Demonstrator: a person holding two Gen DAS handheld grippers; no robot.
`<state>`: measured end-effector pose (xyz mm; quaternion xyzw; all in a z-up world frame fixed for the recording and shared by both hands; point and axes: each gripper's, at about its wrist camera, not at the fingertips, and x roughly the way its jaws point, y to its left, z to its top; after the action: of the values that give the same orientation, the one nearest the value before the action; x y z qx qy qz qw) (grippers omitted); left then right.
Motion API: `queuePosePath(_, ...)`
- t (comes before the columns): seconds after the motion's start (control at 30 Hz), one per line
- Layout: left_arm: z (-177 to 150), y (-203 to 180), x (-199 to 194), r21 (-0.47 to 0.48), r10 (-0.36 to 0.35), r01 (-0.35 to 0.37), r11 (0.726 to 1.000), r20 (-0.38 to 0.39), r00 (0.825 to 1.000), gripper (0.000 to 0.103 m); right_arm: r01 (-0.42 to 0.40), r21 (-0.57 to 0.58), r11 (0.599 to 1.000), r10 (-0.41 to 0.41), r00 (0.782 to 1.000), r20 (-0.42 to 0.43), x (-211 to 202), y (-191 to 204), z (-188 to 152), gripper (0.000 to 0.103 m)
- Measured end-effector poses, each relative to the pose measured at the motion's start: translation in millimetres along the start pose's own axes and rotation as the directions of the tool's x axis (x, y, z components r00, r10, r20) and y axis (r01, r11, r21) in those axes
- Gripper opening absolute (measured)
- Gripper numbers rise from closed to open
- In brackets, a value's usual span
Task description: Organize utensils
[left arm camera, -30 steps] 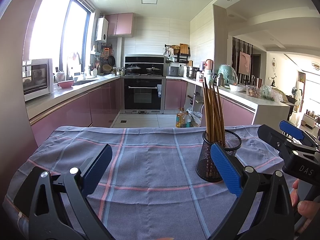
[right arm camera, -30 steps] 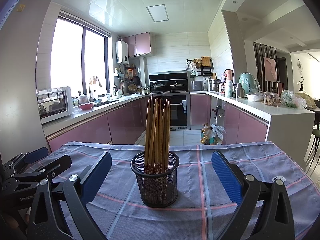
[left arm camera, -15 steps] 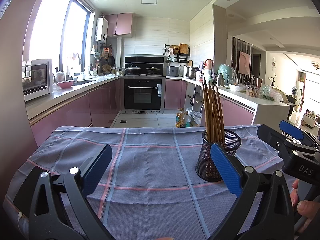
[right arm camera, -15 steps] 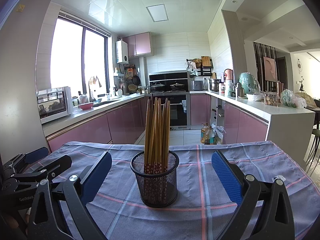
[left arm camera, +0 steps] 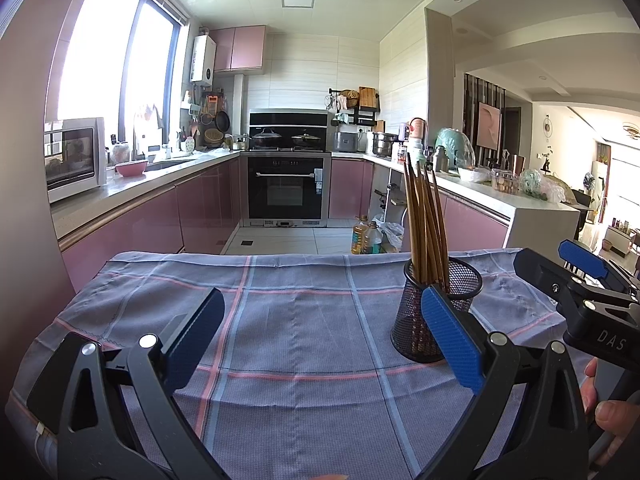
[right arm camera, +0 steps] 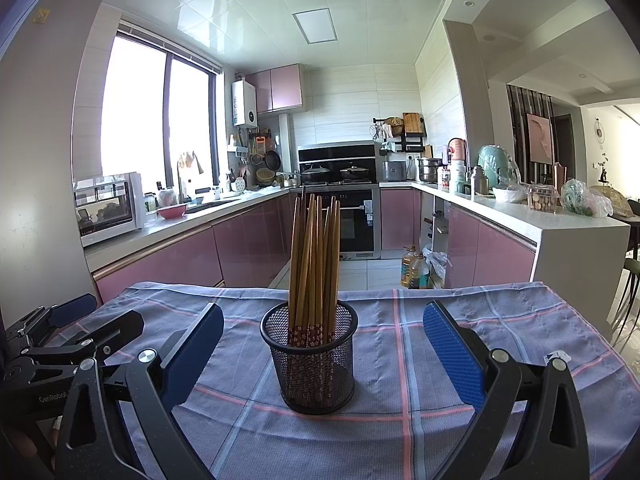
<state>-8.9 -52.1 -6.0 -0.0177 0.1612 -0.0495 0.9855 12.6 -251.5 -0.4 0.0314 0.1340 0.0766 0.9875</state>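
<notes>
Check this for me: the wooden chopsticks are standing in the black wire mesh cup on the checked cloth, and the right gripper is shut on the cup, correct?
Not quite. The right gripper is open, its blue pads apart on either side of the black wire mesh cup without touching it, as the right wrist view shows. The rest holds: the wooden chopsticks stand in that cup on the checked cloth.

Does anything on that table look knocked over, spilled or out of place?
Nothing stands out. The mesh cup stands upright on the checked cloth, the chopsticks sit inside it, and both grippers are open and clear of it.
</notes>
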Motion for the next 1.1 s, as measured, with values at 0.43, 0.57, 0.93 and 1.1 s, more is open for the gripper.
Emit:
queuePosePath(0.43,-0.2,0.1,0.4,0.004,0.004,-0.004,1.0,0.002,1.0,0.097,0.001,0.001,1.0,-0.001,1.0,-0.002,0.3,-0.5,0.1,0.097)
queuePosePath(0.57,-0.8,0.6,1.1,0.009,0.011,-0.011,1.0,0.008,1.0,0.097,0.001,0.0,1.0,-0.001,1.0,-0.002,0.5,-0.7,0.2,0.097)
queuePosePath(0.93,-3.8,-0.8,5.3,0.032,0.002,-0.001,0.999,-0.007,1.0,0.097,-0.003,-0.002,1.0,0.003,1.0,-0.017,3.2,-2.8,-1.7,0.097)
queuePosePath(1.1,-8.9,13.7,20.5,0.011,0.009,-0.008,1.0,-0.085,0.996,0.097,0.048,-0.011,0.999,-0.049,0.992,-0.117,18.2,-34.1,-9.6,0.097)
